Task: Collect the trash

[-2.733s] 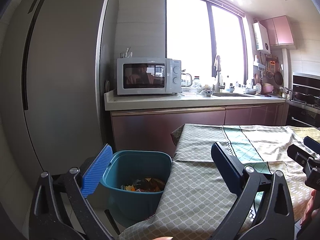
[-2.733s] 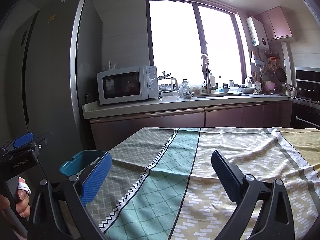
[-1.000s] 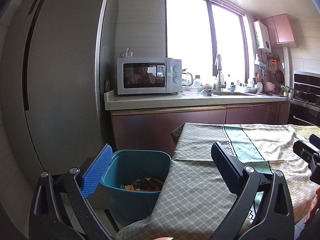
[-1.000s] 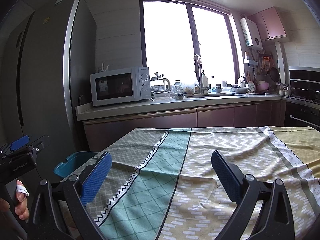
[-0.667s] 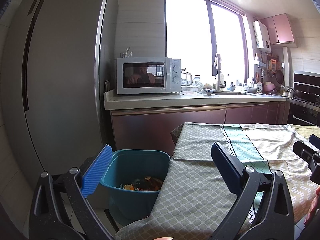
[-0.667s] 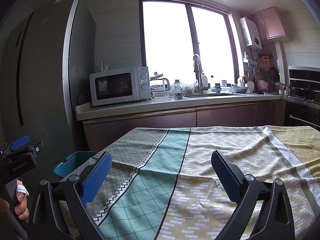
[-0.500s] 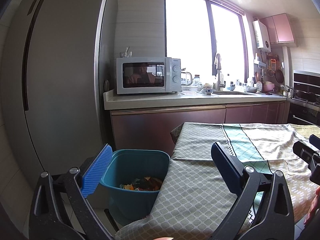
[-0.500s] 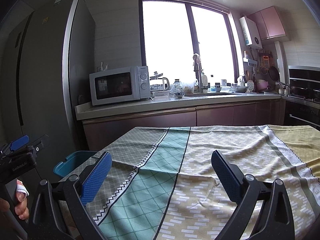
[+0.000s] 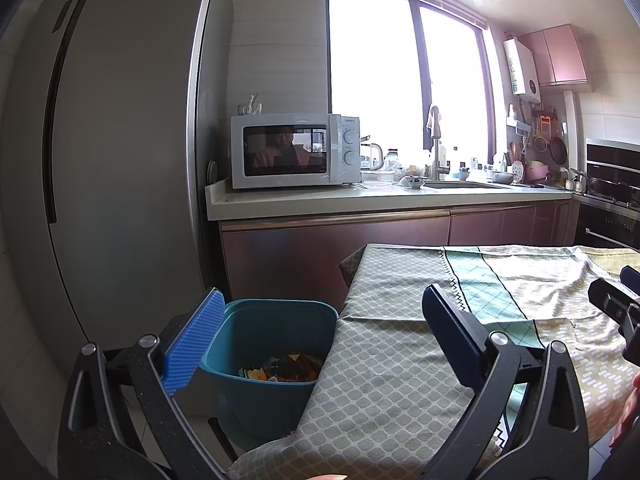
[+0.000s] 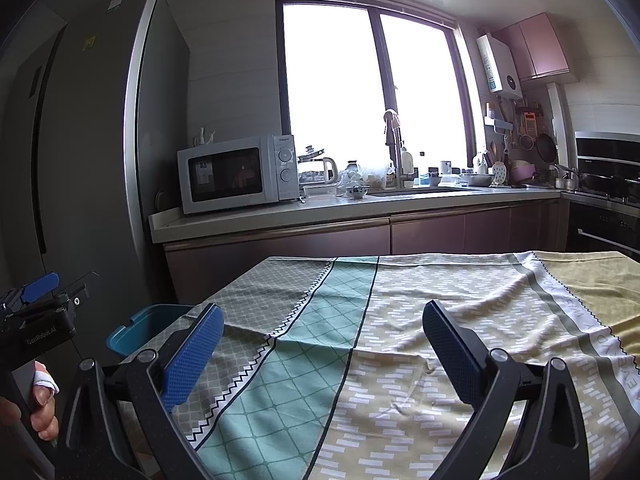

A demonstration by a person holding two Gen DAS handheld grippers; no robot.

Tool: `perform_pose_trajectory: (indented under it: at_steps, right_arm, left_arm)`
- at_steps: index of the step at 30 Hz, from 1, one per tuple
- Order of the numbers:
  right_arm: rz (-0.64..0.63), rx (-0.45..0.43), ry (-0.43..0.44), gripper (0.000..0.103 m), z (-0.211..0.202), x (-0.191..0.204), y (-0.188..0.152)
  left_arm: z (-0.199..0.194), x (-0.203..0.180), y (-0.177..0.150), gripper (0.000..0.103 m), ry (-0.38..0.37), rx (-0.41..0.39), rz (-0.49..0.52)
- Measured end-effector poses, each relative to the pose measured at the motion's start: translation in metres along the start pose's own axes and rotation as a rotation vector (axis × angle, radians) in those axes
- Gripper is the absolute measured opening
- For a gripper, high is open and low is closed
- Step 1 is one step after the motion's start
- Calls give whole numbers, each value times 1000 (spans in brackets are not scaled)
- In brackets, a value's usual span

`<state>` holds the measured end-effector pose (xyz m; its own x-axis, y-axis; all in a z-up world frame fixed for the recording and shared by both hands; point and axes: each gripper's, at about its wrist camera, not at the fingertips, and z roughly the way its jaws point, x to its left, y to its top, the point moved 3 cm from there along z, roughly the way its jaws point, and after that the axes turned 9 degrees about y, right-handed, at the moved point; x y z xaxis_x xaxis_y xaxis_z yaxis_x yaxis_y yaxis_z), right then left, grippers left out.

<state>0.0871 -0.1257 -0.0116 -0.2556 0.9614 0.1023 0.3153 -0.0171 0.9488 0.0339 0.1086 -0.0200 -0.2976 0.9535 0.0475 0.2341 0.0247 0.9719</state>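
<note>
Little has changed in a second: left gripper and right gripper still gape empty over the bare tablecloth, trash already binned at seven o'clock in the teal bin, suggesting collection is done

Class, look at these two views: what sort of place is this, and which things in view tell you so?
Most likely a home kitchen: a microwave on the counter, a sink tap under the window, a tall fridge, and a teal bin of trash beside the cloth-covered table.
</note>
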Motion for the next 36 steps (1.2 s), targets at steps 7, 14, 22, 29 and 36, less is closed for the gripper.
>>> perform_pose_trajectory:
  at_steps: [7,14,22,29,36]
  right_arm:
    - [0,-2,-3,96,-1,-1,2]
    - [0,-3,-4,96,-2,-1,2]
    - [3,0,-7,96,-2,0,2]
    - [4,1,-9,96,-1,0,2]
    - [6,1,-11,96,0,0,2]
  left_arm:
    - [0,-1,2,97,-4,0,2]
    - [0,-1,4,97,-5,1,3]
    - [1,-2,5,97,-6,1,8]
    - [1,-4,6,97,-9,6,11]
    - [3,-7,5,97,-12,15,16]
